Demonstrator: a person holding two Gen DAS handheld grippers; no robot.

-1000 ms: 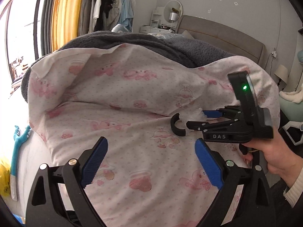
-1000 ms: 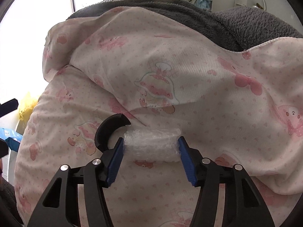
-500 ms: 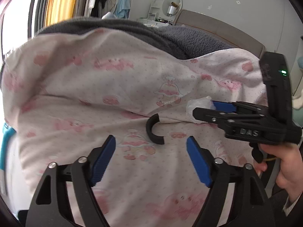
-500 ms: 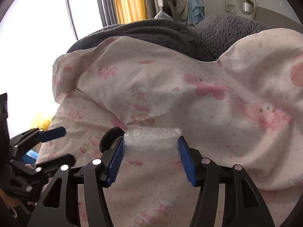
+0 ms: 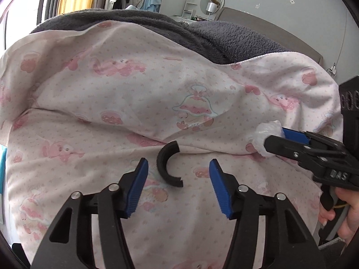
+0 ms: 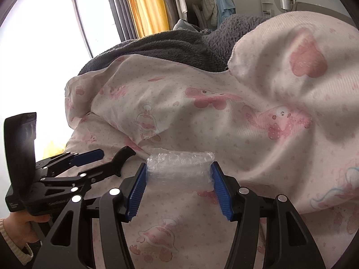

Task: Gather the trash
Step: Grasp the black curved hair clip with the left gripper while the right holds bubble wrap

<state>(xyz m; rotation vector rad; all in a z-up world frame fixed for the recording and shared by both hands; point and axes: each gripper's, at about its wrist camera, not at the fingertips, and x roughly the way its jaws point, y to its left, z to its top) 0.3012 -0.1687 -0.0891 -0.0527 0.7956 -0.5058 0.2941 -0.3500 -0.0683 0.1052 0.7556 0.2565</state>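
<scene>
A black C-shaped plastic piece [image 5: 167, 164] lies on the pink-patterned bed sheet [image 5: 112, 89]. My left gripper [image 5: 178, 163] hangs just over it with a blue pad on either side. Its jaws are closing, and the pads stand apart from the piece. My right gripper [image 6: 179, 165] is shut on a roll of clear bubble wrap [image 6: 179, 173] and holds it above the sheet. In the left wrist view that right gripper [image 5: 276, 137] reaches in from the right with the bubble wrap [image 5: 265, 134] at its tip. The left gripper [image 6: 105, 163] shows low on the left of the right wrist view.
A grey fleece blanket [image 5: 224, 38] is heaped behind the sheet, with a padded headboard [image 5: 280, 33] beyond it. Clothes [image 6: 213, 2], a yellow curtain [image 6: 145, 6] and a bright window [image 6: 44, 33] stand at the back. A person's hand [image 5: 345, 215] grips the right tool.
The left gripper has moved in over the black piece and its jaws have narrowed around it. The right gripper has lifted away to the right with the bubble wrap.
</scene>
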